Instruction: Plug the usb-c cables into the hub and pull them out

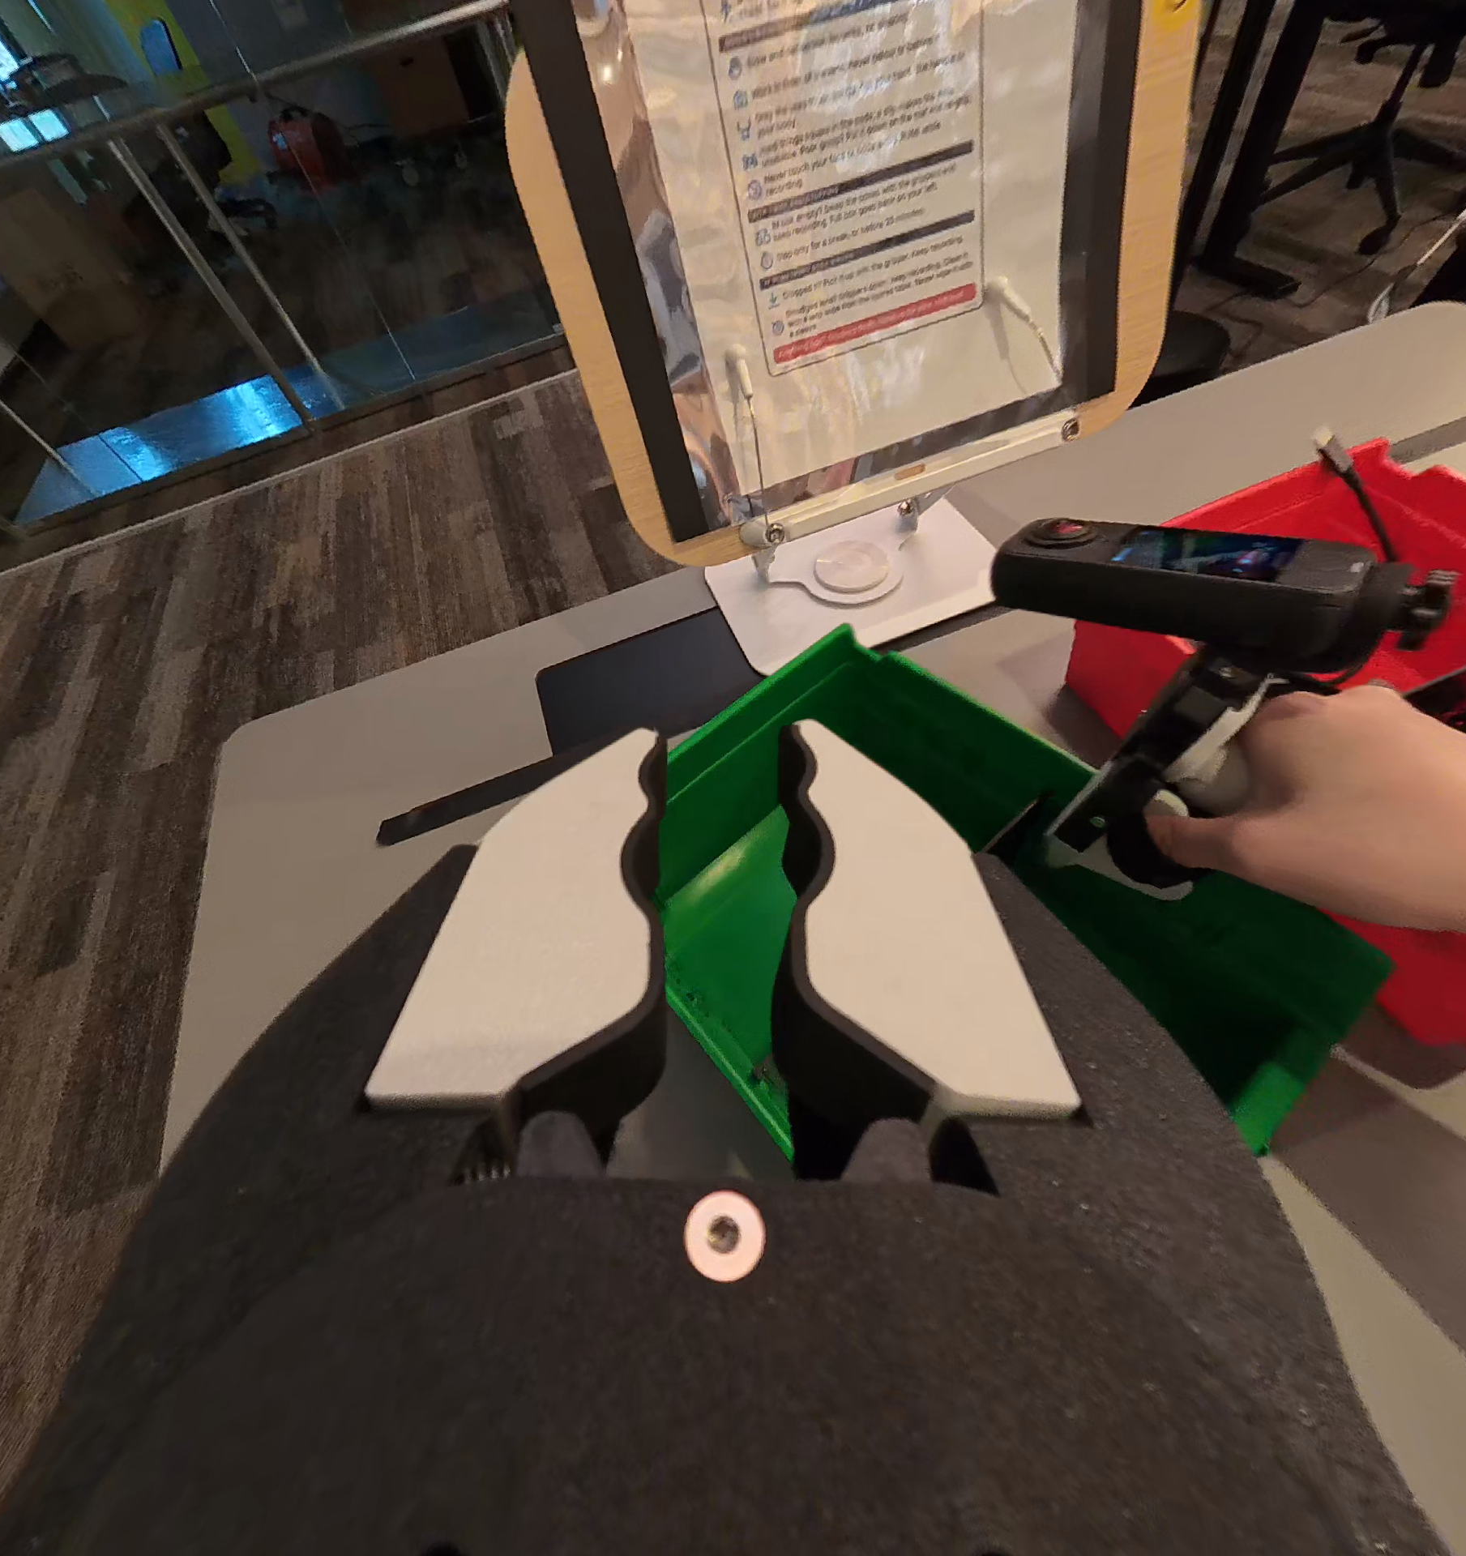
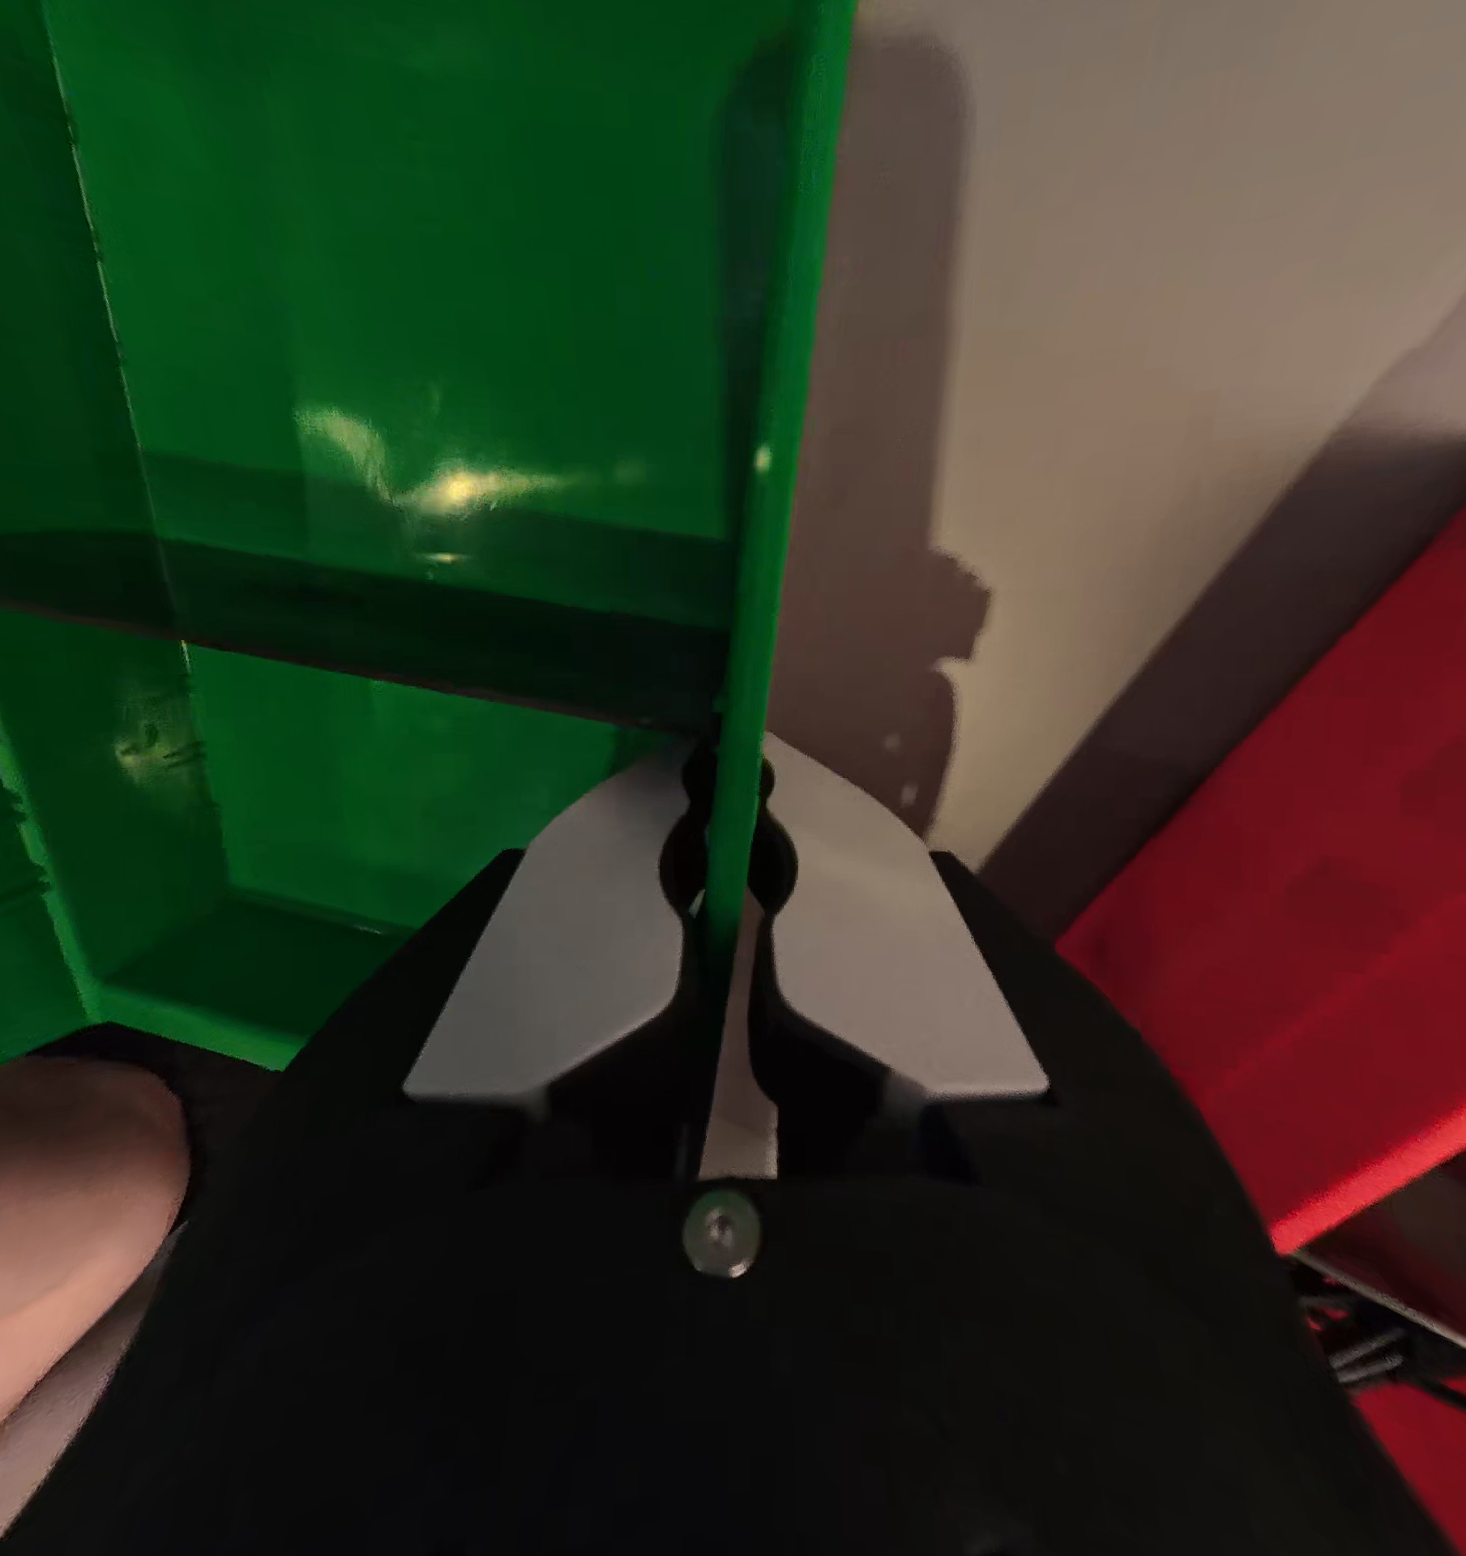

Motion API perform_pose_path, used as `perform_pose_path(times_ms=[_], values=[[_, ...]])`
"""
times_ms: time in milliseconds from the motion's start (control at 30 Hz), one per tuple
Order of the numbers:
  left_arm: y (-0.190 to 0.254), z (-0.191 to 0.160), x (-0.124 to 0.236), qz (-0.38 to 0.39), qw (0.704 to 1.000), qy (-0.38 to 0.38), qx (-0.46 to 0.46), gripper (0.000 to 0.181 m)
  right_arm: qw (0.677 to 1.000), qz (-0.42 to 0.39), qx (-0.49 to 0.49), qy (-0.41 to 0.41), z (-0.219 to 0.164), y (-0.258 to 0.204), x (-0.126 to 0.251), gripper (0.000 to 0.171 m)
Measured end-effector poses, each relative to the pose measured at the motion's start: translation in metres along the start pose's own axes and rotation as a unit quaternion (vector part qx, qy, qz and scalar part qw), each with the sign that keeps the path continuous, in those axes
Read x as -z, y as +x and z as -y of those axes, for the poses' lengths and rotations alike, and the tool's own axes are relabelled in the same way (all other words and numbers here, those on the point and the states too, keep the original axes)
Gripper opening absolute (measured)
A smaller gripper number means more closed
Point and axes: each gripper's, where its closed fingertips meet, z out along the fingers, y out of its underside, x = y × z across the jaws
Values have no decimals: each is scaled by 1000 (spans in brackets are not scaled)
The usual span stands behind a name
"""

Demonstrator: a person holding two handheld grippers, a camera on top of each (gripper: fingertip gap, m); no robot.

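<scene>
A green bin (image 1: 923,741) stands on the grey table; its inside looks empty in the right wrist view (image 2: 426,337). My right gripper (image 2: 727,770) is shut on the bin's right wall, which runs between its fingers. In the left wrist view that gripper (image 1: 1058,842) sits at the bin's far-right wall, held by a hand. My left gripper (image 1: 721,745) is open and empty above the bin's near-left corner. A dark cable with a plug (image 1: 1352,476) sticks up from the red bin (image 1: 1268,547). No hub shows.
The red bin stands right of the green one, close beside it, and shows in the right wrist view (image 2: 1302,842). A framed instruction sheet on a white stand (image 1: 847,278) rises behind the bins. A black mat (image 1: 628,690) lies at the back left. The table edge drops to carpet at left. Left tips to right tips: about 25 cm.
</scene>
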Motion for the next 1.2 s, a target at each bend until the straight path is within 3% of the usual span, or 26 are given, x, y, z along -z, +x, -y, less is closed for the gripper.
perform_pose_path(times_ms=[233, 400, 500, 633, 767, 867, 933, 1200], values=[[2, 38, 54, 15, 992, 116, 39, 29, 998, 45, 32, -42, 4, -6, 38, 6], [-5, 67, 114, 3, 960, 258, 112, 49, 996, 69, 65, -5, 13, 2, 122, 6], [4, 61, 117, -56, 959, 242, 133, 64, 995, 77, 57, 25, 5, 36, 187, 6], [43, 40, 72, -185, 965, 134, 125, 72, 995, 79, -10, 51, -30, 114, 258, 6], [85, 6, -5, -266, 956, -14, 124, 72, 989, 46, -119, 74, -90, 216, 291, 6], [109, -24, -66, -239, 958, -108, 118, 68, 979, -2, -191, 77, -148, 290, 295, 7], [139, -38, -92, -262, 948, -140, 115, 71, 968, -24, -240, 75, -189, 331, 290, 7], [240, -94, -134, -341, 899, -260, 93, 68, 920, -51, -381, 73, -320, 421, 249, 5]])
